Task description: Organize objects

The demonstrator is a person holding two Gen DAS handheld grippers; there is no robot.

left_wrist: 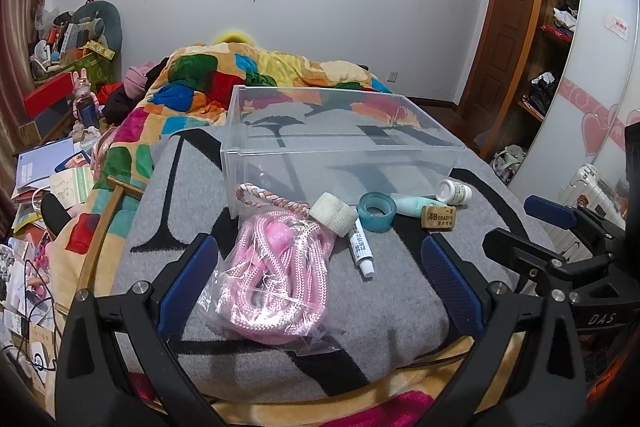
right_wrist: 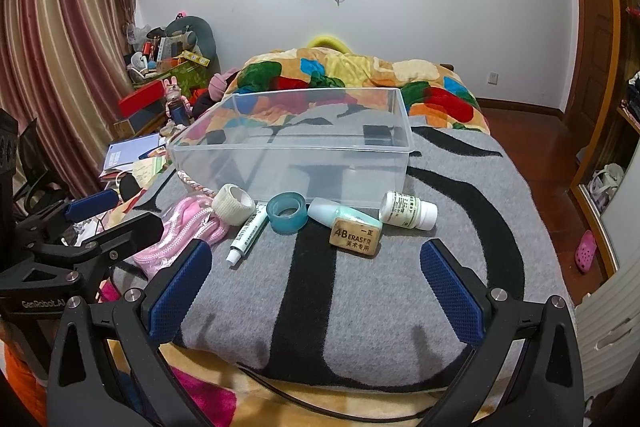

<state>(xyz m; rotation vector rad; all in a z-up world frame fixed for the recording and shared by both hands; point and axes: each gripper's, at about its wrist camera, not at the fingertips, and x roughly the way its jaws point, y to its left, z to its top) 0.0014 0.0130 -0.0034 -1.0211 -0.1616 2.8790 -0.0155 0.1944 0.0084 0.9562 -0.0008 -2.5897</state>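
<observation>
A clear plastic box (left_wrist: pixel 344 147) (right_wrist: pixel 296 147) stands empty on the grey blanket. In front of it lie a bagged pink rope (left_wrist: pixel 276 279) (right_wrist: pixel 188 227), a white bandage roll (left_wrist: pixel 334 214) (right_wrist: pixel 234 204), a small white tube (left_wrist: pixel 362 247) (right_wrist: pixel 246 233), a teal tape roll (left_wrist: pixel 377 210) (right_wrist: pixel 287 213), a mint bottle (right_wrist: pixel 340 215), a 4B eraser (left_wrist: pixel 439 217) (right_wrist: pixel 356 237) and a white pill bottle (left_wrist: pixel 454 192) (right_wrist: pixel 406 210). My left gripper (left_wrist: pixel 320 275) is open around the rope bag. My right gripper (right_wrist: pixel 316 287) is open, short of the eraser.
A colourful quilt (left_wrist: pixel 248 71) is heaped behind the box. Clutter of boxes and papers (left_wrist: pixel 56 131) lies on the floor to the left. A wardrobe and shelves (left_wrist: pixel 560 27) stand on the right. The blanket's front edge (right_wrist: pixel 320 375) is close to the grippers.
</observation>
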